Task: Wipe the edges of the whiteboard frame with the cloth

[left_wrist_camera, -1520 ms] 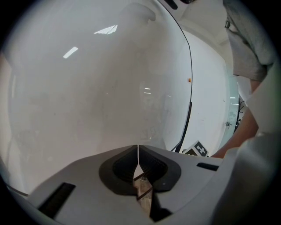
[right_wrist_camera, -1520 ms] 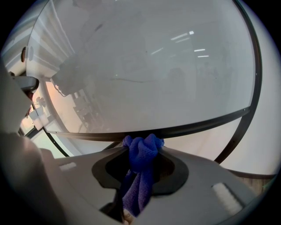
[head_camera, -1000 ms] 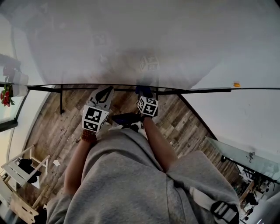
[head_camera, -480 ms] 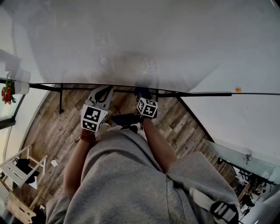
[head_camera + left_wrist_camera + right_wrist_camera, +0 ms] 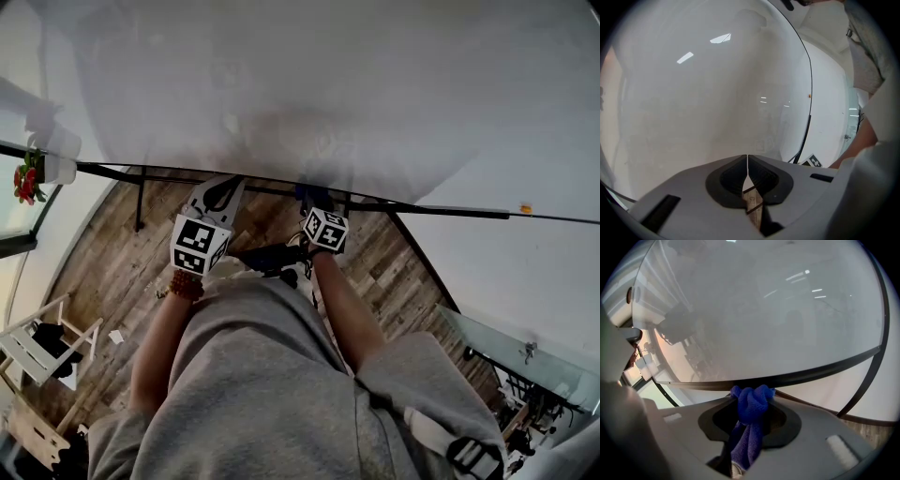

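The whiteboard (image 5: 309, 84) fills the upper part of the head view; its black bottom frame edge (image 5: 441, 209) runs across the middle. My right gripper (image 5: 311, 197) is shut on a bunched blue cloth (image 5: 751, 405) that touches the black frame edge (image 5: 820, 370) from below. In the head view the cloth (image 5: 307, 192) shows as a dark blue bit at the frame. My left gripper (image 5: 220, 192) is shut with nothing in it, its tips (image 5: 747, 157) close to the board surface (image 5: 693, 93) just left of the right one.
A wooden plank floor (image 5: 112, 272) lies below the board. A black stand leg (image 5: 141, 199) drops from the frame at left. A white wall (image 5: 525, 272) is at right, chairs (image 5: 37, 342) at lower left, a glass desk (image 5: 497, 352) at lower right.
The view has shifted a little, and both grippers have moved slightly right along the bottom frame edge. Both stay shut, the right one still on the cloth.
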Action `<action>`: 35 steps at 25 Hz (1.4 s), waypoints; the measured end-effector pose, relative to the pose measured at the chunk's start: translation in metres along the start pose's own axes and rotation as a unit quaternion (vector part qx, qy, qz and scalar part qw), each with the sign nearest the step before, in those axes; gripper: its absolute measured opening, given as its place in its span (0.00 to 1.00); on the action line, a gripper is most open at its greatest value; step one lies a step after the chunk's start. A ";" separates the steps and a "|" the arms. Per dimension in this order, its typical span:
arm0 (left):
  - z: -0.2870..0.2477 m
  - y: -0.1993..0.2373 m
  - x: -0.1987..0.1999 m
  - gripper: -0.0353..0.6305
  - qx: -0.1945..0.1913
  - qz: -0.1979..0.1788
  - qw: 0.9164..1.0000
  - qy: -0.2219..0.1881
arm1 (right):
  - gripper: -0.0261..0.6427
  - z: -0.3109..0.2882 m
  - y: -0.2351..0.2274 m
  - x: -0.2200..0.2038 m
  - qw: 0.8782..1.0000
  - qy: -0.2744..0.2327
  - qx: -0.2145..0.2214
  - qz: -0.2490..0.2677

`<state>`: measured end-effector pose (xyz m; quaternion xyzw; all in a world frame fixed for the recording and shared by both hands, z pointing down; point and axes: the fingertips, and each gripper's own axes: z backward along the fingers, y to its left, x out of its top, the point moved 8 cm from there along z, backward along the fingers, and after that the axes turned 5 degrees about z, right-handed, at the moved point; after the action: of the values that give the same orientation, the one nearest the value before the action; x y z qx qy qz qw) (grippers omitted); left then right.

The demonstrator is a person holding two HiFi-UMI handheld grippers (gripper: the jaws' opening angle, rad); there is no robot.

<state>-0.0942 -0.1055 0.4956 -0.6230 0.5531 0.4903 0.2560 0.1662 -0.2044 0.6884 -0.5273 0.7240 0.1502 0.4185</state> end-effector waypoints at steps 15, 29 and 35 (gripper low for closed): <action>0.027 0.026 -0.020 0.08 0.016 0.018 1.000 0.006 | 0.23 -0.014 0.041 -0.001 0.999 -0.003 0.033 0.006; 0.060 0.044 -0.024 0.08 0.038 0.023 0.999 0.008 | 0.23 -0.023 0.075 -0.004 0.999 -0.004 0.053 0.010; 0.054 0.036 -0.038 0.08 0.056 0.032 0.997 0.036 | 0.23 -0.025 0.081 -0.008 0.996 -0.010 0.089 0.004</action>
<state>-0.1422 -0.0515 0.5164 -0.6071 0.6078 0.4439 0.2549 0.0836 -0.1837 0.6919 -0.4839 0.7323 0.0918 0.4702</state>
